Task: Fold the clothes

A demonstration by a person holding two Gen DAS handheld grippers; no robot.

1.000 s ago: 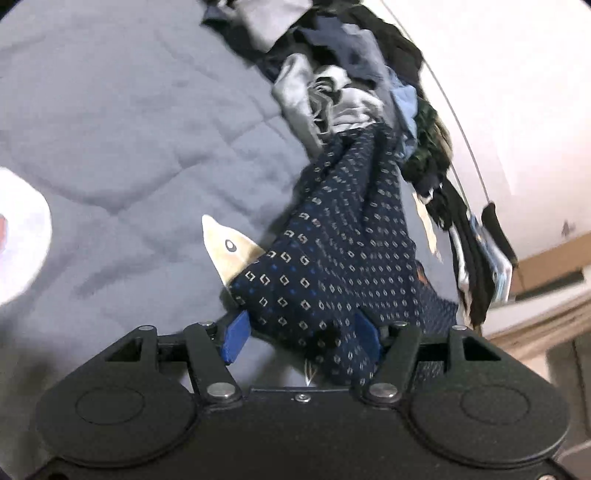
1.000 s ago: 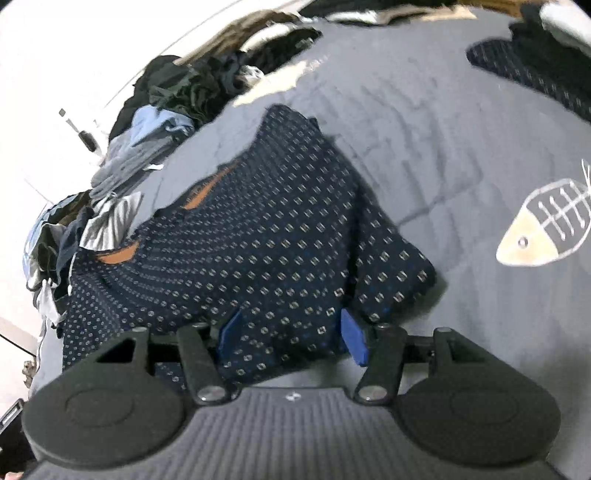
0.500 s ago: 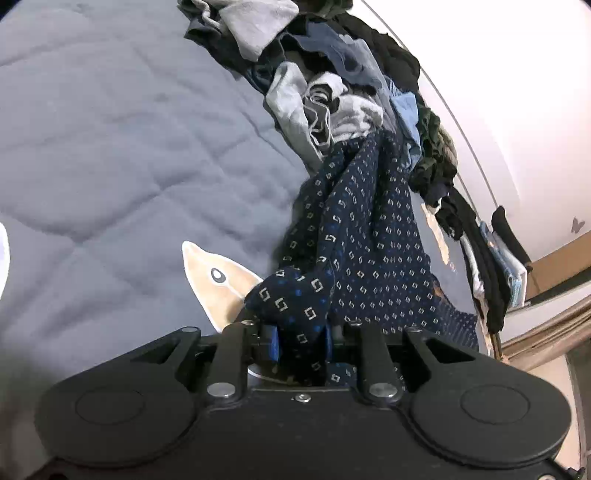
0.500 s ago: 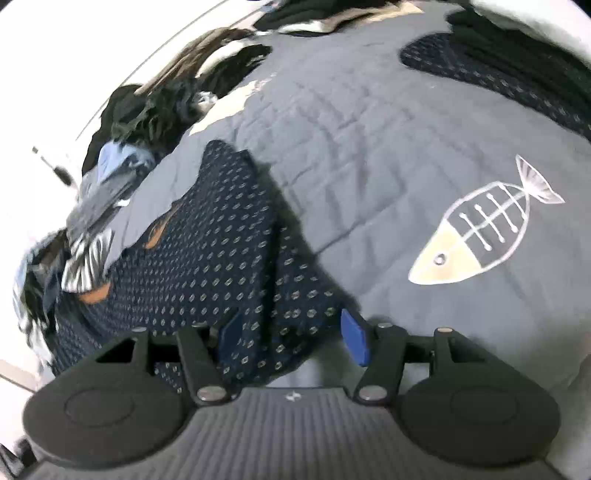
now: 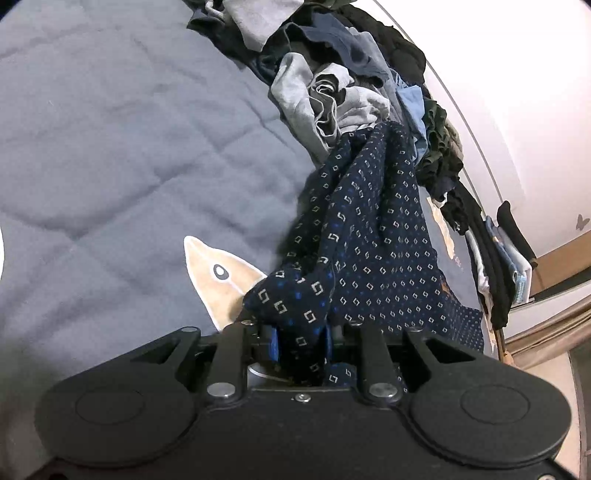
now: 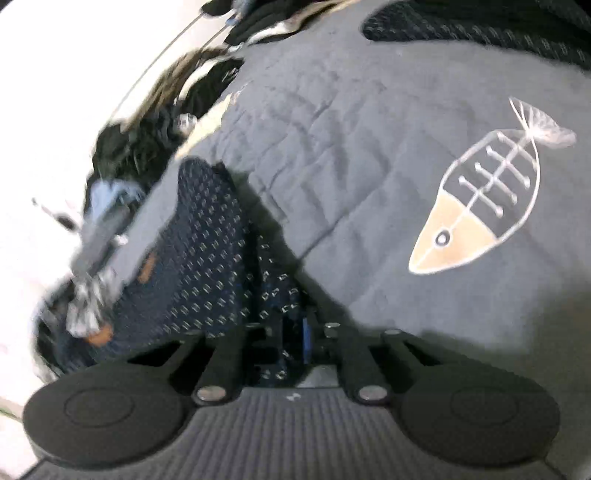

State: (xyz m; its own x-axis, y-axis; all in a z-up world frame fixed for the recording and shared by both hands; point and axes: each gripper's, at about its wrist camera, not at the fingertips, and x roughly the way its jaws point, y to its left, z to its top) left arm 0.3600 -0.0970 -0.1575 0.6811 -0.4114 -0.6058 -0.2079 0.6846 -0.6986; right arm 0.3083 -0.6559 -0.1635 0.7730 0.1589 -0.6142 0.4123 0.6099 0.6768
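Navy fabric, printed all over with small pale squares and blue dots: the patterned garment (image 5: 373, 236) lay stretched across the grey quilt (image 5: 110, 147), one end reaching the heap of unsorted clothes (image 5: 332, 74) along the quilt's far edge by the wall. The cloth was bunched and creased, not flat; several long folds ran its length. Small tan patches showed near one side of it in the right wrist view (image 6: 207, 254), which was blurred.

Left gripper (image 5: 301, 339): blue pads closed in tight on a rolled corner of the garment, fabric spilling over and down between them. That corner sat just beside the tan head of a fish motif (image 5: 218, 277) stitched on the quilt.

Right gripper (image 6: 291, 339): jaws drawn nearly together, a narrow strip of the same cloth pinched between them, one blue pad visible. A whole fish-skeleton motif (image 6: 484, 199) lay well apart to its right. Another dark patterned piece (image 6: 480, 26) rested at the quilt's far corner.
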